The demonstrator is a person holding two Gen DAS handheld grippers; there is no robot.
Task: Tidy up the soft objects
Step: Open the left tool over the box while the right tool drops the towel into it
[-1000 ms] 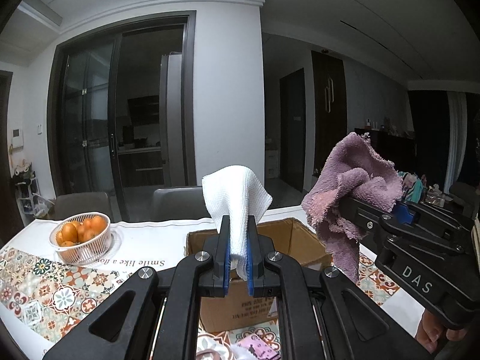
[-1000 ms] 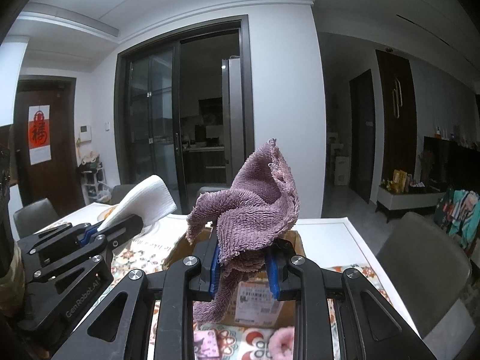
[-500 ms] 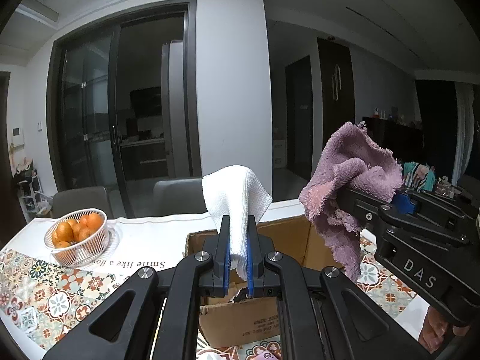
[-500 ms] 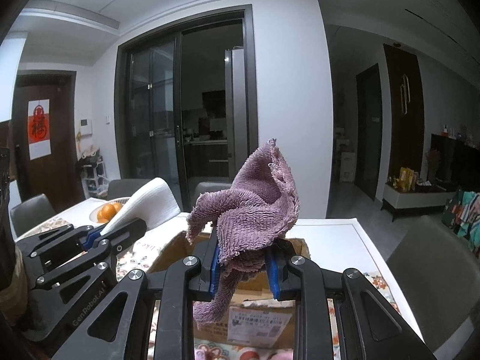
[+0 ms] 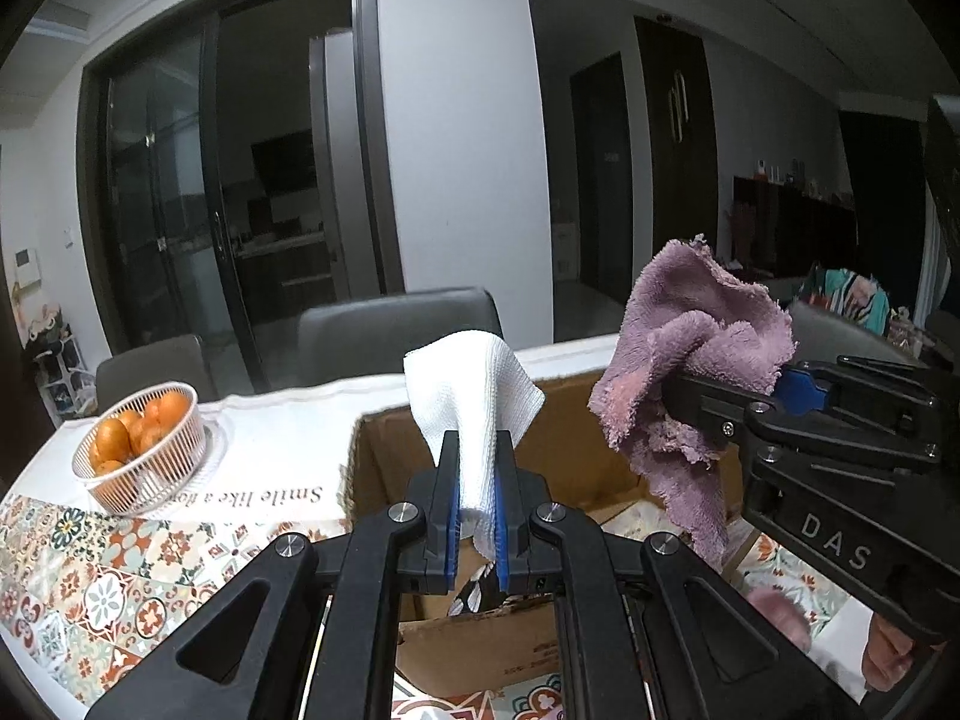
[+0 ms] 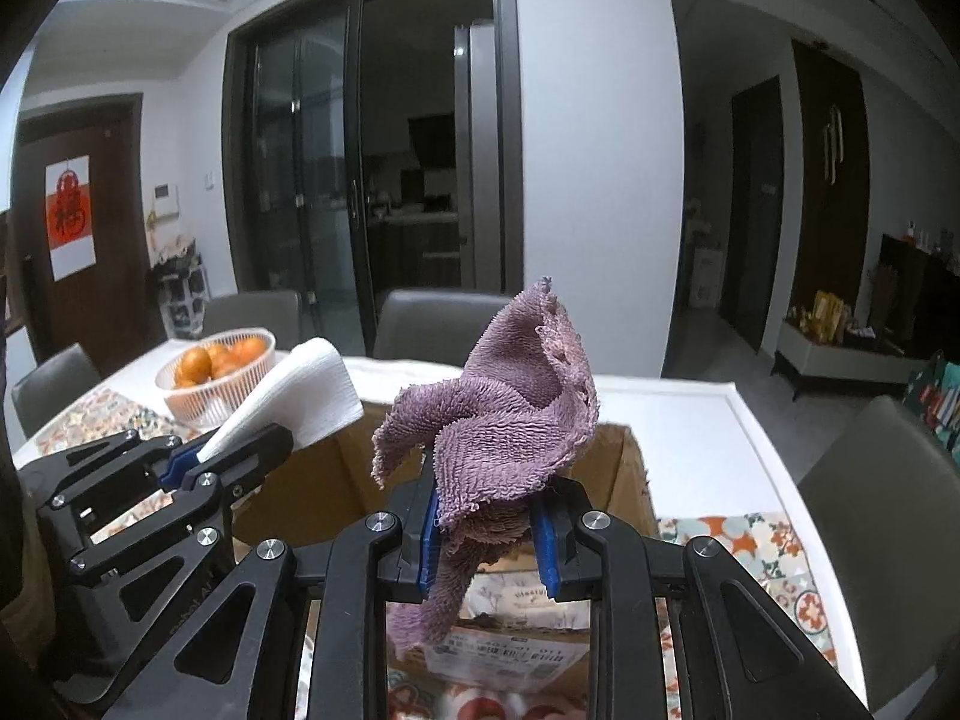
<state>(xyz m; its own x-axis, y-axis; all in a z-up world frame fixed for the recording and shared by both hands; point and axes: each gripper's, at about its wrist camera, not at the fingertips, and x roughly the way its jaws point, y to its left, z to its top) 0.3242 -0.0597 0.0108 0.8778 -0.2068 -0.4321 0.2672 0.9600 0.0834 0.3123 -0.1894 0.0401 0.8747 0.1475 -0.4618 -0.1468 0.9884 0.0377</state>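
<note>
Left claw (image 5: 478,516) clamping a white cloth (image 5: 474,402) and right claw (image 6: 487,534) a purple towel (image 6: 504,414) hover at the box (image 5: 576,450), twelve o'clock; release best comes once both clear its rim.

The open cardboard box (image 5: 576,450) lies unobstructed below, its raised walls and the fruit basket (image 5: 141,450) flanking the way.

White waffle cloth (image 5: 474,420) and purple fluffy cloth (image 6: 510,420), both crumpled, above open cardboard box (image 5: 570,456).
</note>
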